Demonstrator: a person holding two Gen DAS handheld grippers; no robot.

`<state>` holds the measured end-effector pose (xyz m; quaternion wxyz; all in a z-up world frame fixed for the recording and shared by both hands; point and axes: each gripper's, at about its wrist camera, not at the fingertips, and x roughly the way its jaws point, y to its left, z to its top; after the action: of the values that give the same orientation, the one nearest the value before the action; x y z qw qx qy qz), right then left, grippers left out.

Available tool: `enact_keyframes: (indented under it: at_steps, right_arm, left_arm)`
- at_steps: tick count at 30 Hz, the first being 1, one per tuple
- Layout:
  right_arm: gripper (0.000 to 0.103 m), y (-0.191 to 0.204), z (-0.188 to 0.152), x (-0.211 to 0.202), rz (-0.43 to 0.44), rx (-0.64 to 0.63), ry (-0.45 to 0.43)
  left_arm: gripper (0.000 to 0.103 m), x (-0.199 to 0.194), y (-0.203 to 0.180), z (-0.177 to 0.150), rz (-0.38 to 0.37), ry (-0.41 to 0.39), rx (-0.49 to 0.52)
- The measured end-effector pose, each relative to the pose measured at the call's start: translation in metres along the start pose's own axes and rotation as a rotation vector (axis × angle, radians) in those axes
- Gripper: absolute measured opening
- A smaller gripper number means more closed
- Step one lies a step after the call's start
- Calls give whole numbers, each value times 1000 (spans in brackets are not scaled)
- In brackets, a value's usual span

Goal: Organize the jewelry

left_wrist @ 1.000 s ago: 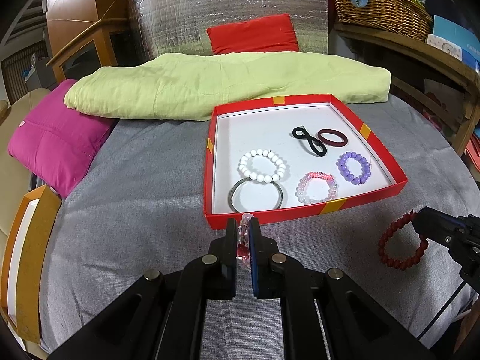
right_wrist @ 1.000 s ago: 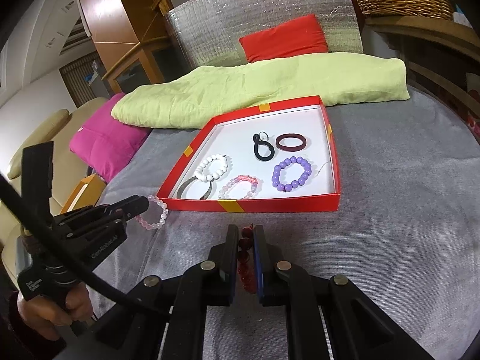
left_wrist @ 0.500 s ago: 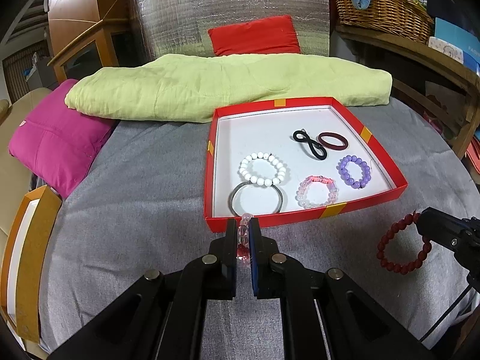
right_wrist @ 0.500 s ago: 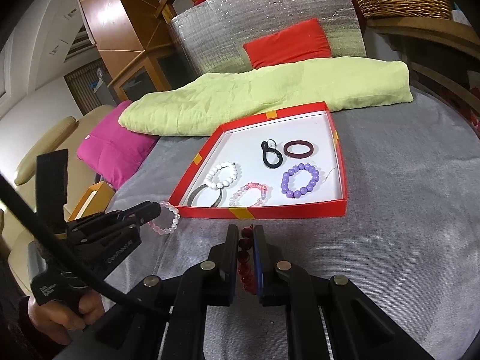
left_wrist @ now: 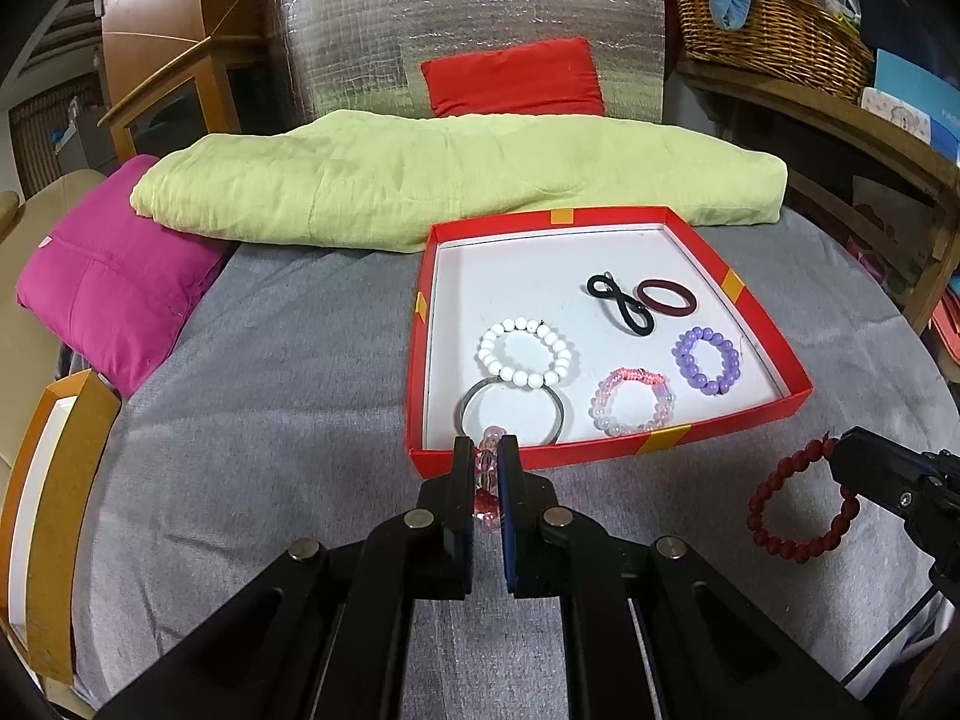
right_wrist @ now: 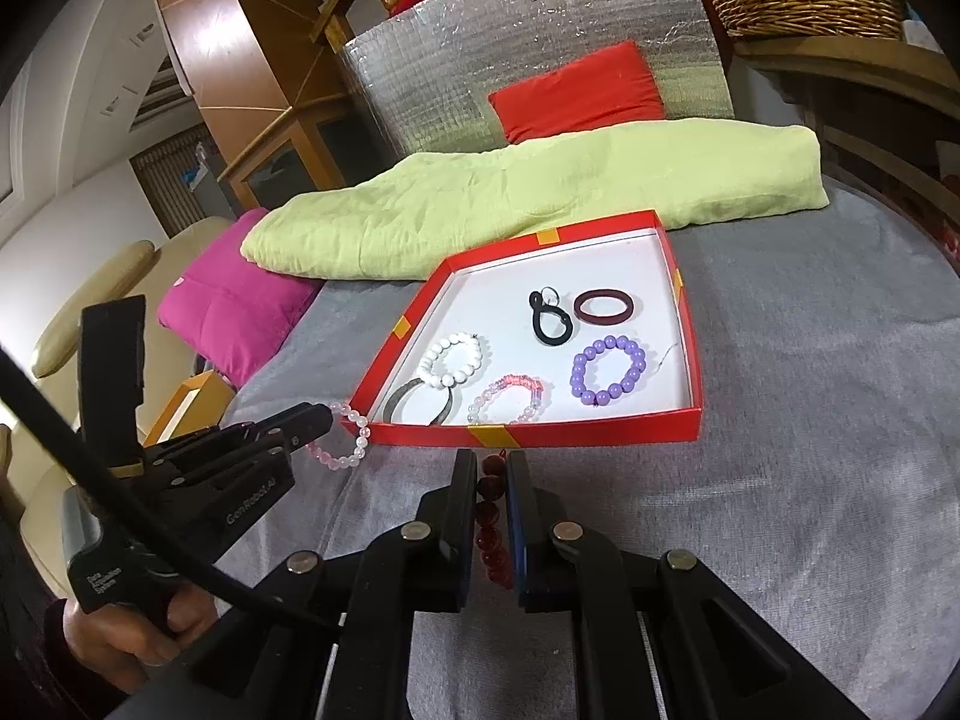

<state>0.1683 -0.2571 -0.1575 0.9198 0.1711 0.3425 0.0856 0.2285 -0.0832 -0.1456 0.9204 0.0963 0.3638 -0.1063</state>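
A grey cloth (left_wrist: pixel 270 420) covers the table, with a long pale green cushion (left_wrist: pixel 456 180) along its far edge and a magenta pillow (left_wrist: pixel 114 282) at the far left corner. In the middle sits a shallow red tray (left_wrist: pixel 606 456) with a white floor. Inside it lie a metal bangle (left_wrist: pixel 513 414) touching a white bead bracelet (left_wrist: pixel 524 353), a clear pink bracelet (left_wrist: pixel 633 401), a purple bead bracelet (left_wrist: pixel 707 360), a black hair tie (left_wrist: pixel 621 303) and a dark red ring (left_wrist: pixel 666 299).

A person's hand (right_wrist: pixel 126 636) grips the handle of the left gripper (left_wrist: pixel 487 468), which angles down toward the tray's near left corner. Its jaws are clamped on a pale pink bead bracelet (right_wrist: pixel 345 435), which hangs from the tips just outside the tray's near wall.

The right gripper (right_wrist: pixel 493 480) also slopes down, in front of the tray's near wall toward its middle. Its jaws are pinched tight on a dark red bead bracelet (left_wrist: pixel 792 507), whose loop dangles above the cloth to the right of the tray.
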Motion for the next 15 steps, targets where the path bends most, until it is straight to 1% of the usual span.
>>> enact_keyframes:
  at_steps: [15]
  right_arm:
    - [10,1,5,3,1,14,-9]
  left_arm:
    - [8,1,1,5,-8,-8,-19]
